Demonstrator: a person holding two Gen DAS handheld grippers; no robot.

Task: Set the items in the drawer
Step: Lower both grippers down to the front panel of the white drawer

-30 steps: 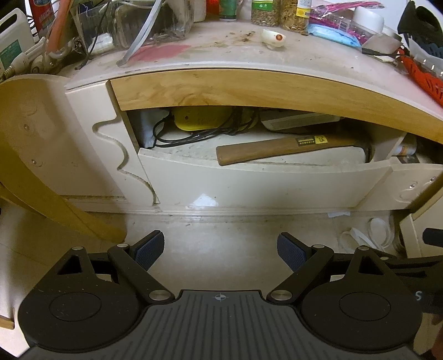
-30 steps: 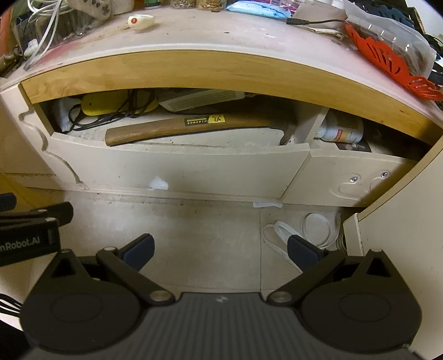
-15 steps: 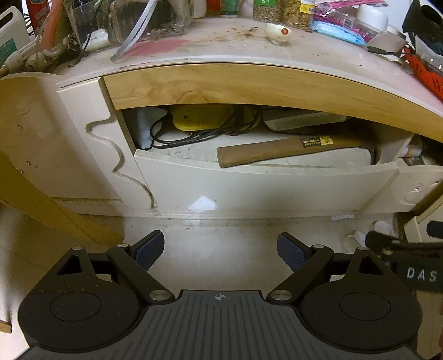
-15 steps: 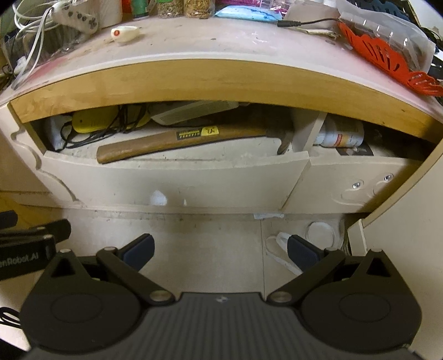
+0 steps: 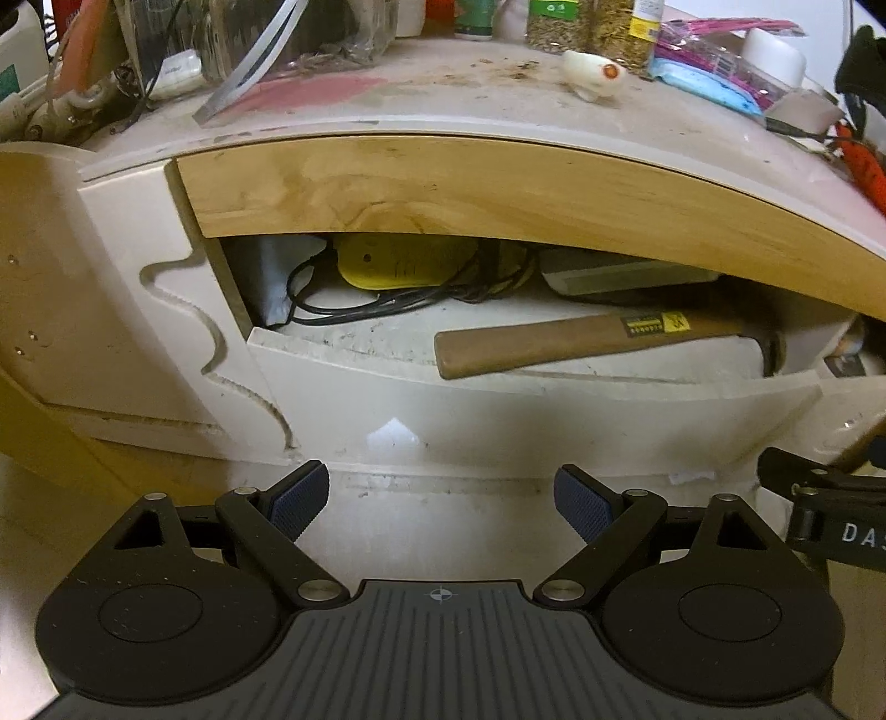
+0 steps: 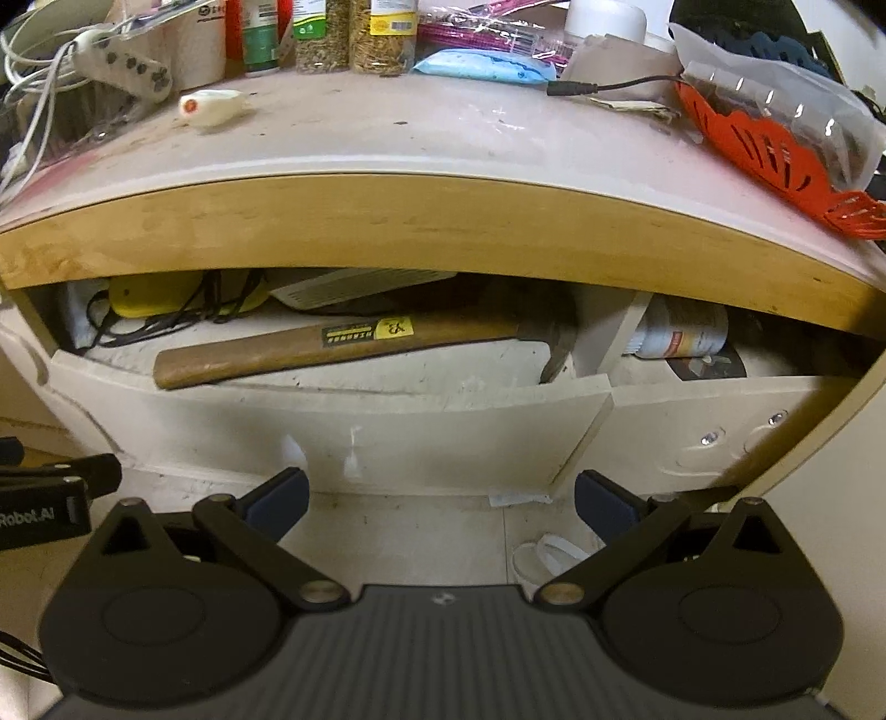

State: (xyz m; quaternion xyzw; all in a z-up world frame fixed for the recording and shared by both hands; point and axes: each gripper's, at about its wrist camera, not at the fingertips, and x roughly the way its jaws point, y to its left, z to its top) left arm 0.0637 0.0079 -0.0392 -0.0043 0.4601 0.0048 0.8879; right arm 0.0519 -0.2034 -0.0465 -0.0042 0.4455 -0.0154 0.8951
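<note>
A white drawer (image 5: 498,410) stands pulled open under a wood-edged desk top (image 5: 498,183). In it lie a wooden-handled hammer (image 5: 581,343), a yellow device (image 5: 398,266) with black cables and a flat grey box. The drawer (image 6: 332,437) and hammer (image 6: 332,343) also show in the right wrist view. My left gripper (image 5: 440,504) is open and empty, low in front of the drawer front. My right gripper (image 6: 440,498) is open and empty, in front of the drawer's right end.
The desk top holds a small white object with an orange dot (image 5: 592,75), jars (image 6: 382,33), a blue packet (image 6: 482,63), an orange basket (image 6: 775,149) and a power strip (image 6: 122,63). A second compartment at the right holds a bottle (image 6: 681,338). White straps (image 6: 548,554) lie on the floor.
Both grippers have moved closer to the drawer and risen a little, so the desk top shows more. Both stay open. The drawer contents have not moved.
</note>
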